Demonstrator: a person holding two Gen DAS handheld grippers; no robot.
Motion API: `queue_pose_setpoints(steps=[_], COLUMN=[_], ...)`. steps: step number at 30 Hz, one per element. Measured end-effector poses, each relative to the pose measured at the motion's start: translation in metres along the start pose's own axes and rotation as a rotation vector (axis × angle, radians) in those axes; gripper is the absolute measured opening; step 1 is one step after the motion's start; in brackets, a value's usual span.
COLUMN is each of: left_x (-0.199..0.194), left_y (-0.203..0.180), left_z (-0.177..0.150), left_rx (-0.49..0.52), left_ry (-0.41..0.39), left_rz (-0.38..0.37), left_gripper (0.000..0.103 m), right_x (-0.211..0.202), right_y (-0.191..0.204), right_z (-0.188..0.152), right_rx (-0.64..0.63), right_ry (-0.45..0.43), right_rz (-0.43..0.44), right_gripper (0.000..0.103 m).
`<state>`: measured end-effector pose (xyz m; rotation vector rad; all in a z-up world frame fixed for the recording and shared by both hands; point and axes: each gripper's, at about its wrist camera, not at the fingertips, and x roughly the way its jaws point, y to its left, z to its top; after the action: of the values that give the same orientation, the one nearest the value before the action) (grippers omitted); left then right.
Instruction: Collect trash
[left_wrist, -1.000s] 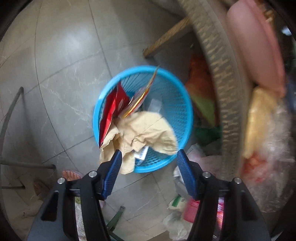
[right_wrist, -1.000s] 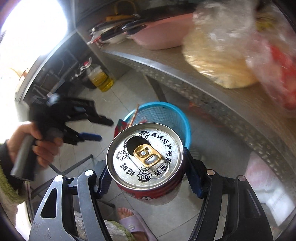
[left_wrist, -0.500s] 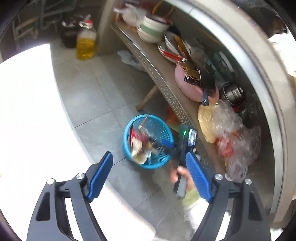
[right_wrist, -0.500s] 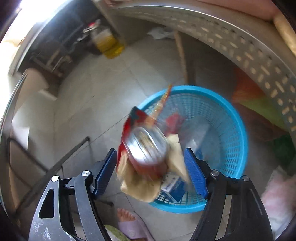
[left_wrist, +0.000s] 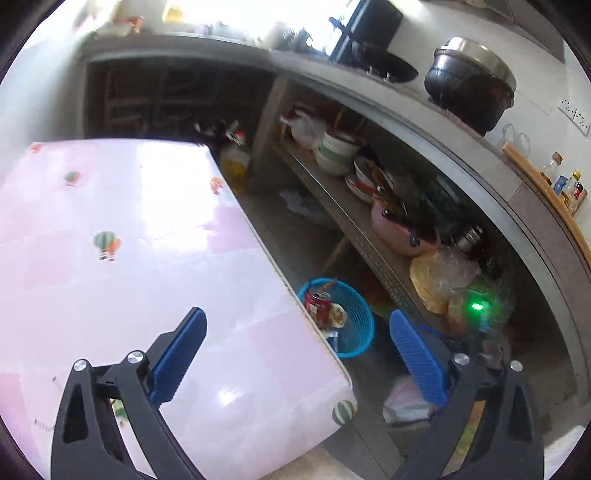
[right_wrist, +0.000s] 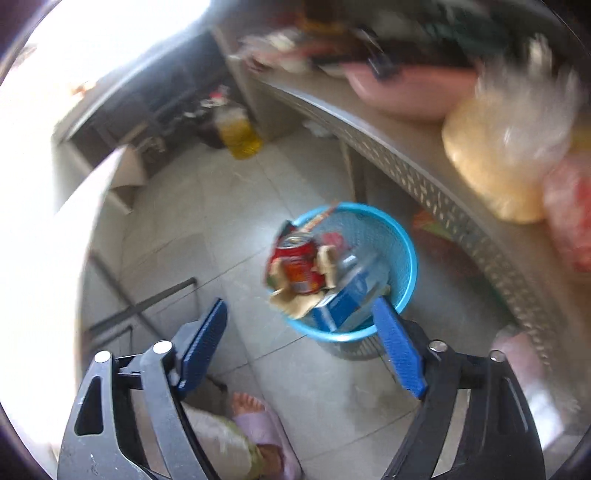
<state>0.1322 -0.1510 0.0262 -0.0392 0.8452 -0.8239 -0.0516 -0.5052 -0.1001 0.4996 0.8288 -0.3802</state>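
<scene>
Left wrist view: the left gripper (left_wrist: 297, 339) is spread wide with nothing between its blue pads (left_wrist: 179, 345); its jaws have just been opening. It hangs over the near right corner of a table (left_wrist: 110, 229) under a pink cloth printed with small fruit. Past the table's right edge, on the floor, stands a blue basket (left_wrist: 354, 325). A red can (left_wrist: 320, 301) sits upright in it on crumpled paper, at the side nearest the table. Behind the basket runs a low shelf (left_wrist: 354, 229) with bowls, a pink basin (left_wrist: 399, 232) and plastic bags (left_wrist: 443, 277). A black pot (left_wrist: 469, 85) sits on the counter above.

Right wrist view: the right gripper (right_wrist: 301, 339) is also spread and empty, its jaws having just been opening. It points down at the basket (right_wrist: 402, 251) on the tiled floor (right_wrist: 207, 206). The can (right_wrist: 297, 266) lies among brown paper (right_wrist: 295, 302) and wrappers at the basket's left rim, well clear of the pads (right_wrist: 203, 347). The basket stands just beside the shelf (right_wrist: 424, 184). A foot (right_wrist: 258, 410) in a slipper shows at the bottom edge. The picture is blurred.
</scene>
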Motion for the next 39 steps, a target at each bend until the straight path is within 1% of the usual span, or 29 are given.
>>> queue_pose_setpoints(steps=[1,3,6,9,12,14,15,17,20,23,27,29,32,39], left_x=[-0.007,-0.019,-0.037,-0.052,-0.07,-0.082,-0.088,-0.099,-0.114,-0.118,-0.122,-0.124,-0.125,-0.121], left_y=[-0.001,0.001,0.004,0.011,0.017,0.024,0.028,0.036,0.051,0.062,0.071,0.07,0.068,0.063], left_z=[-0.007,-0.02,-0.036,-0.05,-0.064,-0.075,-0.08,-0.088,-0.102,-0.111,-0.117,-0.117,-0.114,-0.113], left_rx=[0.0,-0.012,-0.045,-0.082,-0.085,-0.073,-0.075,-0.1,-0.154,-0.216,-0.275,-0.279,-0.258,-0.24], left_ry=[-0.012,-0.026,-0.035,-0.048,-0.065,-0.069,-0.068,-0.062,-0.021,0.005,0.014,0.006,-0.003,0.024], left_rz=[0.017,0.07,0.156,0.235,0.356,0.477,0.525,0.584,0.637,0.681,0.739,0.759,0.787,0.784], left_gripper=[0.097,0.097,0.097,0.097,0.097,0.097,0.097,0.097,0.097,0.097,0.097,0.097,0.097,0.097], right_x=[-0.02,-0.049,-0.081,-0.104,-0.114,-0.117,-0.118,-0.114,-0.109,-0.104,-0.103,-0.106,-0.108,-0.111], right_y=[0.015,0.042,0.083,0.12,0.149,0.165,0.171,0.179,0.185,0.184,0.181,0.18,0.172,0.164], right_z=[-0.005,-0.014,-0.027,-0.045,-0.062,-0.074,-0.079,-0.087,-0.092,-0.093,-0.093,-0.097,-0.096,-0.098], right_rx=[-0.047,-0.136,-0.259,-0.341,-0.412,-0.44,-0.447,-0.461,-0.463,-0.46,-0.444,-0.426,-0.393,-0.36], right_ry=[-0.03,-0.078,-0.136,-0.181,-0.219,-0.238,-0.237,-0.204,-0.165,-0.14,-0.143,-0.145,-0.14,-0.145], right_rz=[0.012,0.03,0.021,0.026,0.008,-0.006,-0.007,0.005,0.017,0.012,-0.039,-0.061,-0.086,-0.107], right_gripper=[0.09,0.095,0.095,0.095,0.095,0.095,0.095,0.095,0.095,0.095,0.095,0.095,0.095,0.095])
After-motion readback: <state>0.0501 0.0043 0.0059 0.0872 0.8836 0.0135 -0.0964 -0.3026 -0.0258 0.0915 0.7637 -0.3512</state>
